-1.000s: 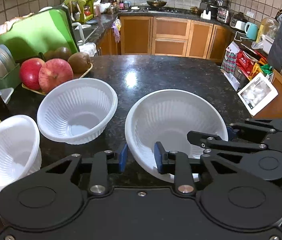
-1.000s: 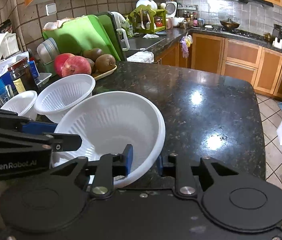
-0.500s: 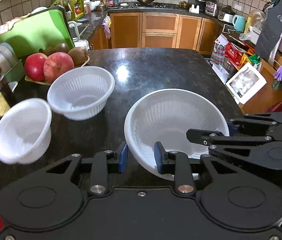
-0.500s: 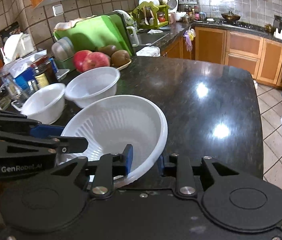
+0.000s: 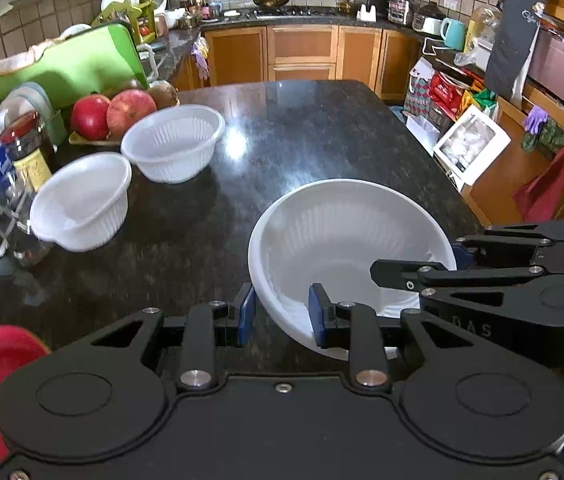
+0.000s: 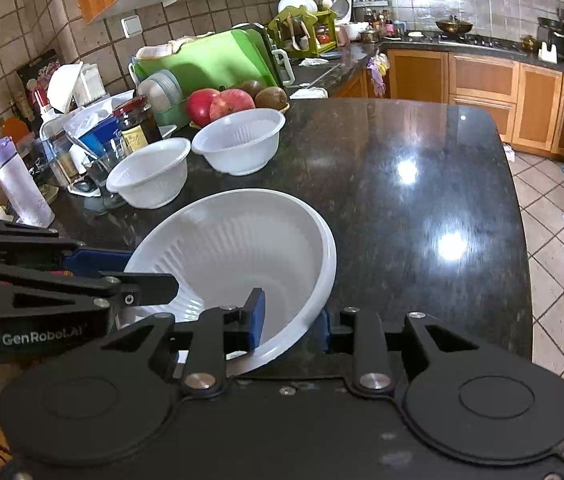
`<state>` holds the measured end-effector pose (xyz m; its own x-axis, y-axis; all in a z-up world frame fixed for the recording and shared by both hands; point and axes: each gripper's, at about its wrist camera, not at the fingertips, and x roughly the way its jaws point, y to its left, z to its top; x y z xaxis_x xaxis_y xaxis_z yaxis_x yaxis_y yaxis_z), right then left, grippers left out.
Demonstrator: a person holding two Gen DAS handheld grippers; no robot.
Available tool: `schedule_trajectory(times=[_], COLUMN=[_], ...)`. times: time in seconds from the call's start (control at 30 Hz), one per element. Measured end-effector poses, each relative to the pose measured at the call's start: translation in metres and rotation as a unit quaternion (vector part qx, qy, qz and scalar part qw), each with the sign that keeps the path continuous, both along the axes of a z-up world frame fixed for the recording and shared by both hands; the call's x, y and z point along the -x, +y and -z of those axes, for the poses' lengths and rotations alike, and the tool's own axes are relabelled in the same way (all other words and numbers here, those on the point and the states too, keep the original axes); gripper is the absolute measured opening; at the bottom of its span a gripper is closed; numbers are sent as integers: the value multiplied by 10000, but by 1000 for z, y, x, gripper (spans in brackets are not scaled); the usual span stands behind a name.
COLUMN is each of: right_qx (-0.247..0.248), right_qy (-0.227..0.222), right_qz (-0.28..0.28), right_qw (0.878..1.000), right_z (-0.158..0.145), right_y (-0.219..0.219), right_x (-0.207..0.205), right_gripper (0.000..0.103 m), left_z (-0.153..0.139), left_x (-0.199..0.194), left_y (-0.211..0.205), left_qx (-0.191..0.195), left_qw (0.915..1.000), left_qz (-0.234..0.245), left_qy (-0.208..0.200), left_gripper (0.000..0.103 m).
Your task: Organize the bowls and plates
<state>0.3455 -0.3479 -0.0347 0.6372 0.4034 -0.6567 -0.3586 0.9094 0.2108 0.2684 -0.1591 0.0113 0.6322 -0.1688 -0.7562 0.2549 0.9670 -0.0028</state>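
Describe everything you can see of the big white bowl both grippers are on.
The big white bowl looks like thin plastic, round, with ribbed inner walls, a rolled rim and a flat bottom; it is empty. It sits upright, slightly tilted, over the dark speckled counter; whether it is lifted off the counter I cannot tell. The left gripper straddles its near rim, one finger inside, one outside. The right gripper does the same on the opposite side. Nothing else touches it.

- Big white ribbed bowl (image 5: 346, 240) — empty, upright, tipped a little, its near rim pinched on two sides over my dark counter.
- Medium white bowl (image 5: 172, 146) — upright, empty, beside the fruit.
- Small white bowl (image 5: 82, 200) — leaning, just beside the medium one.
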Motion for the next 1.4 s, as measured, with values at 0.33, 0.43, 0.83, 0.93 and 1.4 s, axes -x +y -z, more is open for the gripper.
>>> schedule_trajectory(times=[0.33,0.43,0.83,0.93,1.4], right_qx=[-163,-158,-273,-256,-427], right_qy=[248,246,296,365,271], right_qz=[21,111,313,395,564], right_qw=[9996,9995,9987,9982,9971], right_z=[7,8,10,13,7], right_y=[5,6,2,2,-4], right_x=[12,10,0,-5,-10], right_gripper=[29,25,11,12,21], left_z=[7,14,18,19,13], left_x=[11,10,9,5,-1], left_y=[15,15,20,18,20], left_qx=[192,148,179,140,138], left_qw=[9995,9993,9988,9987,9983], left_qz=[-108,-158,-230,-274,-434], left_qy=[221,301,390,405,365], left_gripper=[36,36,36,36,36])
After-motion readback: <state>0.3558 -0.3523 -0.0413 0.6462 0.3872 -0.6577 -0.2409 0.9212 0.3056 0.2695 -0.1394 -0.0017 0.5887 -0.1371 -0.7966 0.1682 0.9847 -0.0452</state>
